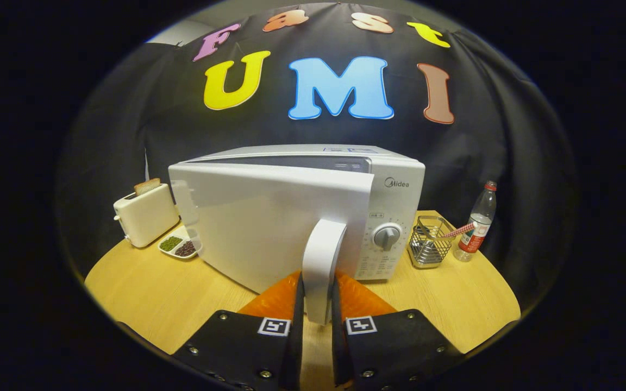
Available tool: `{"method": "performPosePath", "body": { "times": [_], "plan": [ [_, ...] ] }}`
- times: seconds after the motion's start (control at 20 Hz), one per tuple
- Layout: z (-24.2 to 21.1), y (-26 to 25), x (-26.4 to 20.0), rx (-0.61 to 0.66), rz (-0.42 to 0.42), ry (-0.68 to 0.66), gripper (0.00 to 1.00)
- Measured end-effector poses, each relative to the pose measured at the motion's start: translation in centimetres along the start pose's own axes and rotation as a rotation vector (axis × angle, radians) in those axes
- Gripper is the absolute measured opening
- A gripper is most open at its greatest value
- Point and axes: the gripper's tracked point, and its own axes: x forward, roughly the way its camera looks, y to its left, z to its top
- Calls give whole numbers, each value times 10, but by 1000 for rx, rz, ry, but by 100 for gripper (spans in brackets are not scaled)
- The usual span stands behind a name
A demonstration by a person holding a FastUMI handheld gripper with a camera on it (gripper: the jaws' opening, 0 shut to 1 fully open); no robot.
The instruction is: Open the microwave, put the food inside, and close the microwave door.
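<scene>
A white microwave (394, 190) stands on the wooden table (171, 304). Its door (258, 228) is swung partly out toward me, hinged on the left. My gripper (318, 296) is shut on the door's white vertical handle (321, 255), one finger pressing each side of it. A small white dish (179, 246) with green and dark food in two compartments lies on the table left of the door, next to the toaster. The microwave's cavity is hidden behind the door.
A white toaster (146, 214) with a bread slice stands at the far left. Right of the microwave are a wire basket (428, 241) and a clear plastic bottle (476, 222). The control dial (387, 237) sits just right of the handle.
</scene>
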Motion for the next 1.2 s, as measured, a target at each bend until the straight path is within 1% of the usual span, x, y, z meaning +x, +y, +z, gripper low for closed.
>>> {"method": "performPosePath", "body": {
  "times": [0.2,0.25,0.4,0.45,0.6,0.65,0.75,1.2],
  "plan": [
    [-12,22,-27,-63,7,12,25],
    [-16,27,-32,-68,8,14,27],
    [-25,48,-49,-66,20,30,27],
    [-28,54,-55,-71,19,31,31],
    [-33,74,-69,-71,24,40,31],
    [-37,83,-72,-64,36,48,33],
    [-40,98,-82,-62,35,48,47],
    [-53,169,-109,-42,38,34,49]
  ]
}}
